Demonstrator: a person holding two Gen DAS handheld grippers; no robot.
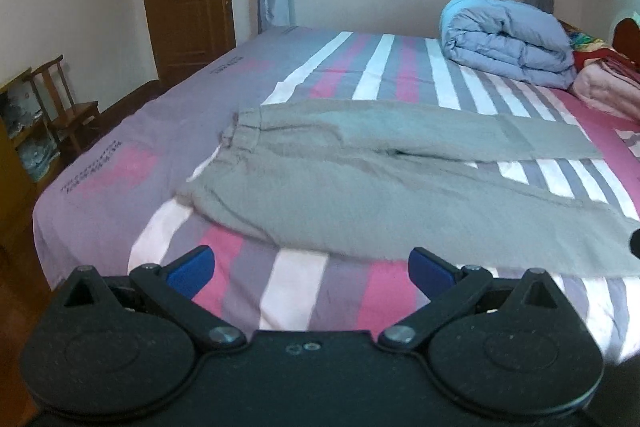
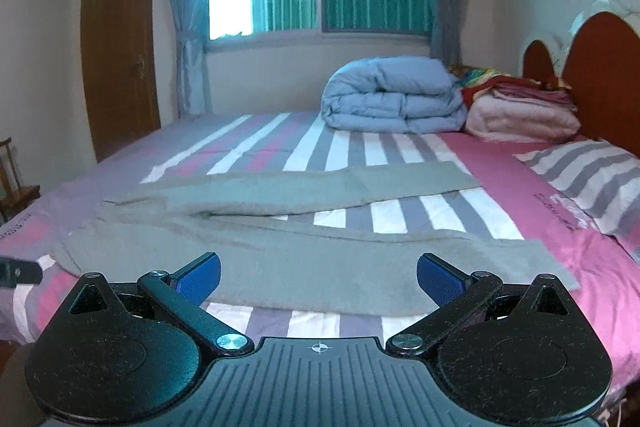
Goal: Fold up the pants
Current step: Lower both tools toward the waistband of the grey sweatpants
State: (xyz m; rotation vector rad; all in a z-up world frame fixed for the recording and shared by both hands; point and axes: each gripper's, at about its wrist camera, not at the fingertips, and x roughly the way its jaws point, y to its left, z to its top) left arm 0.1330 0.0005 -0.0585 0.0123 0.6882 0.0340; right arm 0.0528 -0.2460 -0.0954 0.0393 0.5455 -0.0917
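Grey pants (image 1: 360, 183) lie flat on the striped bed, waistband at the left, two legs spread apart toward the right. They also show in the right wrist view (image 2: 304, 251). My left gripper (image 1: 312, 271) is open and empty, hovering over the bed's near edge just short of the near leg's hem side. My right gripper (image 2: 318, 277) is open and empty, above the near leg's front edge. The left gripper's tip shows at the far left of the right wrist view (image 2: 20, 270).
The bed (image 1: 296, 291) has a pink, grey and white striped sheet. A folded blue quilt (image 1: 508, 39) and folded pink blankets (image 2: 524, 115) sit at the back right. A striped pillow (image 2: 592, 179) lies by the headboard. A wooden chair (image 1: 64, 107) stands left of the bed.
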